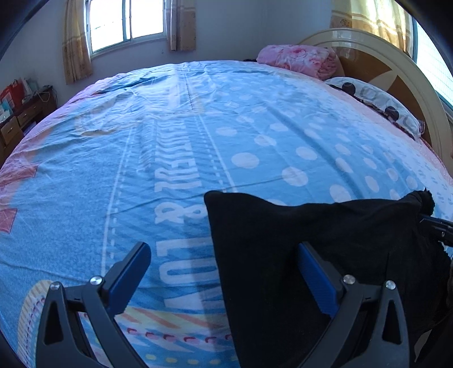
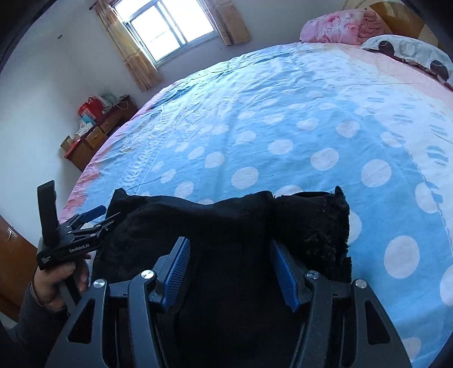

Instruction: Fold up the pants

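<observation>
Altogether two tongs work over one bed (image 1: 85, 175) with one pair of black pants (image 2: 226, 226) lying at its near edge. From the left wrist view, the left tongs (image 1: 223, 269) stand wide open: the left finger hangs over bare sheet, and the right finger (image 1: 317, 277) lies against the black cloth without pinching it. The pants fill the 4 to 6 o'clock part of that view, with one squared corner at the centre and one frayed hem toward 3 o'clock. At 3 o'clock the tip of the right tongs (image 1: 436, 226) pokes in beside that hem.

From the right wrist view, the right tongs (image 2: 229, 271) are spread about halfway, both blue pads over the pants, which spread between them; the pads do not appear to press the cloth. The frayed hem stands at 3 o'clock of the centre. At 9 o'clock the left tongs (image 2: 96, 218) reach to the pants' left edge, carried by one hand (image 2: 56, 283) in a grey sleeve.

Farther off, toward 1 o'clock, lie one folded pink blanket (image 1: 297, 59) and one spotted pillow (image 1: 373, 99) against one headboard (image 1: 396, 62). One window (image 1: 127, 22) sits at 11 o'clock with two curtains, and one wooden dresser (image 2: 96, 136) stands at 9 to 10 o'clock.
</observation>
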A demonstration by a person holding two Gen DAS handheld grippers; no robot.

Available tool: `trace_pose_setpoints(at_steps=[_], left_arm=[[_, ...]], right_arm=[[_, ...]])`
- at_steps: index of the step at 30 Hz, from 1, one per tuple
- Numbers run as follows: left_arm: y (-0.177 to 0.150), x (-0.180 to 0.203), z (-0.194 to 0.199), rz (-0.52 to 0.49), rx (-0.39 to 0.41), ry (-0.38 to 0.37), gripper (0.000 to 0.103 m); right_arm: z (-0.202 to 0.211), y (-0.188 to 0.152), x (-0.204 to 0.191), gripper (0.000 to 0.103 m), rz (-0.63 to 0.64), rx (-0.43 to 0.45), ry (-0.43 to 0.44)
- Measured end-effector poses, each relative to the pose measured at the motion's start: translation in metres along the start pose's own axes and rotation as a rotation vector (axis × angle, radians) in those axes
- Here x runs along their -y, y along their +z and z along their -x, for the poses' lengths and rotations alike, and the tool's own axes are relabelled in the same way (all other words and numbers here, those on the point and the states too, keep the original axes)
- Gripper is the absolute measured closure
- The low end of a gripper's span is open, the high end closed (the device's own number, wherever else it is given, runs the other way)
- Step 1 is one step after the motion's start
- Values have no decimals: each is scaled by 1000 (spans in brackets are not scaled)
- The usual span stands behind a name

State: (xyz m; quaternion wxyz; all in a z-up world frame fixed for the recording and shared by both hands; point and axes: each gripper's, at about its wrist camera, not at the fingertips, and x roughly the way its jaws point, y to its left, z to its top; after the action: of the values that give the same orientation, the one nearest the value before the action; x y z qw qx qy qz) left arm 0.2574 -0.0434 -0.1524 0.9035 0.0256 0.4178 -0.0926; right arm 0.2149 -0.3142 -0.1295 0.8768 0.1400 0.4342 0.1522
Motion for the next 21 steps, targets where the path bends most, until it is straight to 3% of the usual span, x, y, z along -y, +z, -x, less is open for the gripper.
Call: trace_pose_setpoints(at_steps=[6, 9, 13, 17, 21], left_arm=[[-17, -1, 41, 1, 44, -3, 0], [-42, -2, 63, -5, 55, 0, 0], [-83, 3, 73, -13, 10, -17, 0], [-105, 12, 71, -51, -6, 11, 0], [-108, 11, 64, -38, -15, 8, 0]], right_arm=[[14, 1, -24, 43, 74, -8, -100], [19, 7, -49, 43, 147, -7, -57], [1, 20, -81, 43, 222, -32, 2], [-36, 41, -120, 43, 272, -87, 112], [-81, 58, -145, 43, 182, -252, 374]])
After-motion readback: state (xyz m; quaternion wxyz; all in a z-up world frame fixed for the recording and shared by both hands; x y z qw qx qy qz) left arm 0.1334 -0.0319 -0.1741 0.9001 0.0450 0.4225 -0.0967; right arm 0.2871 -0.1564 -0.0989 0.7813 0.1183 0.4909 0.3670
